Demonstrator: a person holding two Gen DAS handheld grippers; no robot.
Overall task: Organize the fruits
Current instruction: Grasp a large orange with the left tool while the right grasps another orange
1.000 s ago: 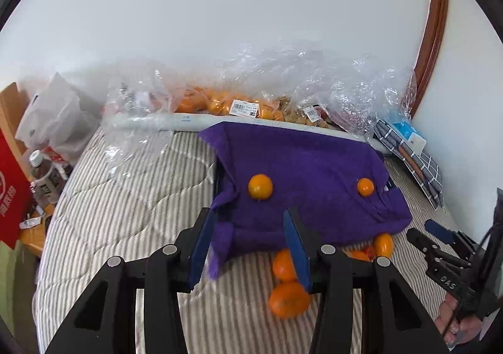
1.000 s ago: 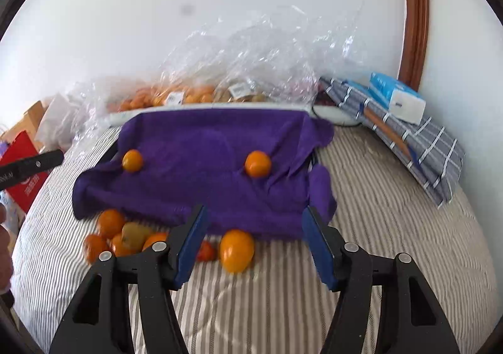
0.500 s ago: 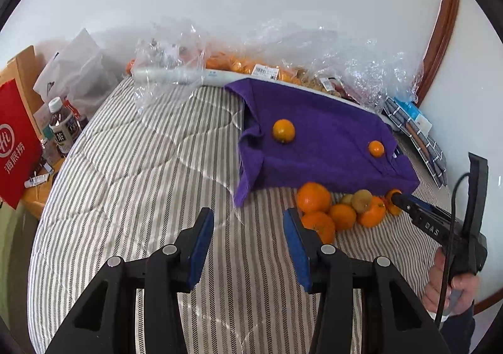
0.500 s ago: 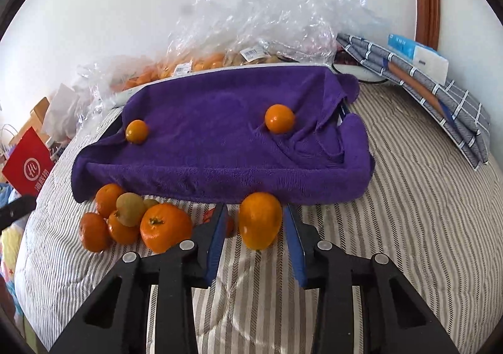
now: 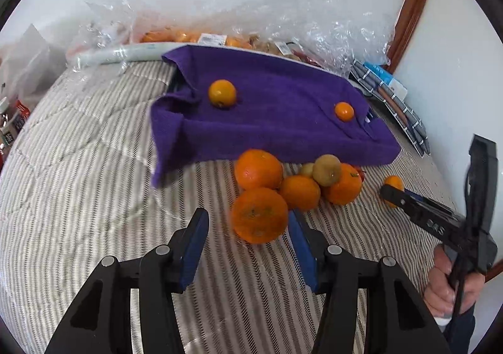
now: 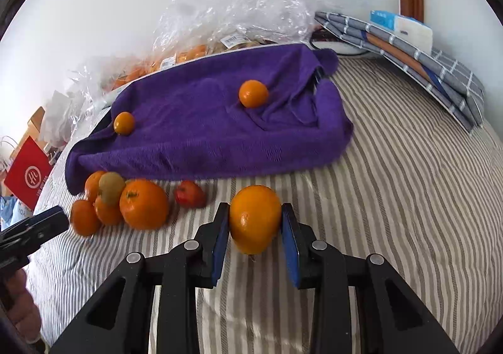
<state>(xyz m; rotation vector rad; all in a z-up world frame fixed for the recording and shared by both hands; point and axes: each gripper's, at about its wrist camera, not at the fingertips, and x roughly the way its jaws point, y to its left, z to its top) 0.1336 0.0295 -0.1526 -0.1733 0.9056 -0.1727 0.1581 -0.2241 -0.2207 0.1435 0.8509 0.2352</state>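
Striped grey-and-white quilting is covering the bed (image 6: 408, 181), the largest thing here. A purple towel (image 6: 204, 133) is lying draped across it toward the wall, with two small oranges (image 6: 253, 93) sitting on top, well apart. Crinkled clear plastic bags (image 6: 251, 1) are piling up behind the towel against the wall. Just in front of the towel's near edge, a cluster of oranges (image 5: 298, 192) is resting together with a brownish kiwi (image 5: 327, 165) on top. The left hand-held gripper (image 5: 248, 239) is hovering with its jaws apart and just widening, the nearest orange (image 5: 259, 215) of that cluster lying between them, untouched on one side. The right hand-held gripper (image 6: 255, 234) has just been closing and is clamping a single orange (image 6: 254, 218) in front of the towel.
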